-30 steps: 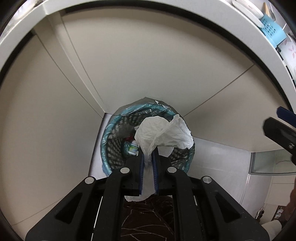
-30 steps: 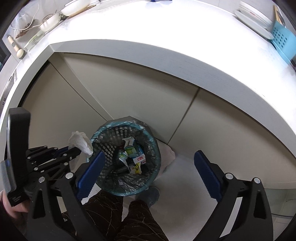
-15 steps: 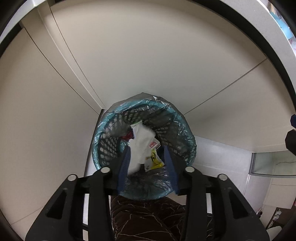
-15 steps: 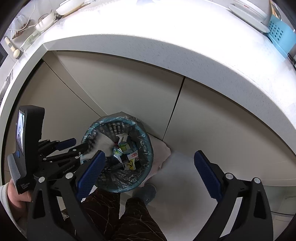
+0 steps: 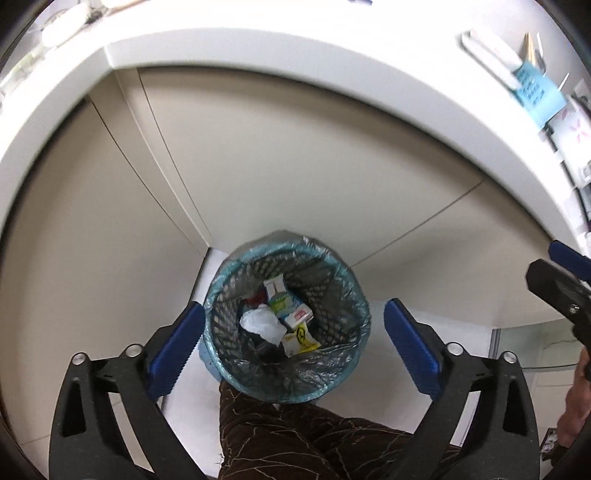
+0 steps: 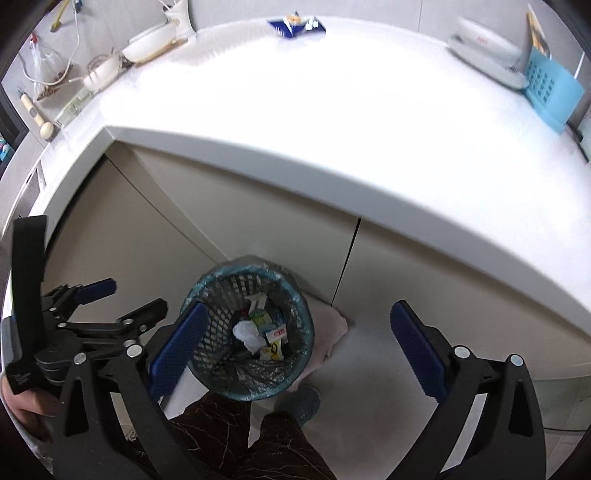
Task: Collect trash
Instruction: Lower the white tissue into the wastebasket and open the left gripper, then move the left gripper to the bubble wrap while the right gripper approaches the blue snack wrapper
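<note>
One crumpled white tissue [image 5: 263,325] lies in the bin [image 5: 221,365]; both hand-held grippers gape wide, the left [image 5: 293,334] having just opened

In the left wrist view the right gripper [image 5: 565,280] is cut off by the right edge, so its jaws cannot be read there. The labels on the small packets [image 5: 291,314] inside the bin [image 5: 360,295] are too small to read. On the counter [image 6: 332,129], the blue packet [image 6: 295,26] and the white dishes [image 6: 484,48] are blurred.
</note>
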A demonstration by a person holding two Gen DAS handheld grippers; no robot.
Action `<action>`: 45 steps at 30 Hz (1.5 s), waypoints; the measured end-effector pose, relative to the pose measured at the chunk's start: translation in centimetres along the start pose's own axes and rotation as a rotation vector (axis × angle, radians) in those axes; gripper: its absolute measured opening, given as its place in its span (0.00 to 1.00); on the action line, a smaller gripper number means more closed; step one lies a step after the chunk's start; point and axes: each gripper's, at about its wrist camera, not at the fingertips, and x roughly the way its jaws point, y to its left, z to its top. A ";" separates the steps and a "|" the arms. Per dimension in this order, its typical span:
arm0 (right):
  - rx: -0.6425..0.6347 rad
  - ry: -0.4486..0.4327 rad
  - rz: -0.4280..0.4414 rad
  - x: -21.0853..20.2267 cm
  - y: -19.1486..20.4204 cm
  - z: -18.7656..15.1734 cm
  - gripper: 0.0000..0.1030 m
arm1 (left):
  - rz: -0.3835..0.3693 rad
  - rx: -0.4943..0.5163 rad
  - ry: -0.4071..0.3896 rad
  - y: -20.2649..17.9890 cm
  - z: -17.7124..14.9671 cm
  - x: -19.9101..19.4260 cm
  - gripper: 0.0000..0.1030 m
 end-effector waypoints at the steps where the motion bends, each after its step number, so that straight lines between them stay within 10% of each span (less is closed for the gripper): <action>1: 0.000 -0.013 0.000 -0.6 0.0 0.3 0.93 | -0.001 -0.001 -0.011 -0.1 0.2 -0.8 0.94; 18: 0.020 -0.117 -0.017 -6.3 -0.3 8.9 0.93 | 0.045 -0.021 -0.150 0.7 7.4 -10.7 0.94; 45: 0.100 -0.162 -0.101 -5.1 1.9 26.3 0.93 | 0.009 0.089 -0.174 6.1 27.5 -11.6 0.94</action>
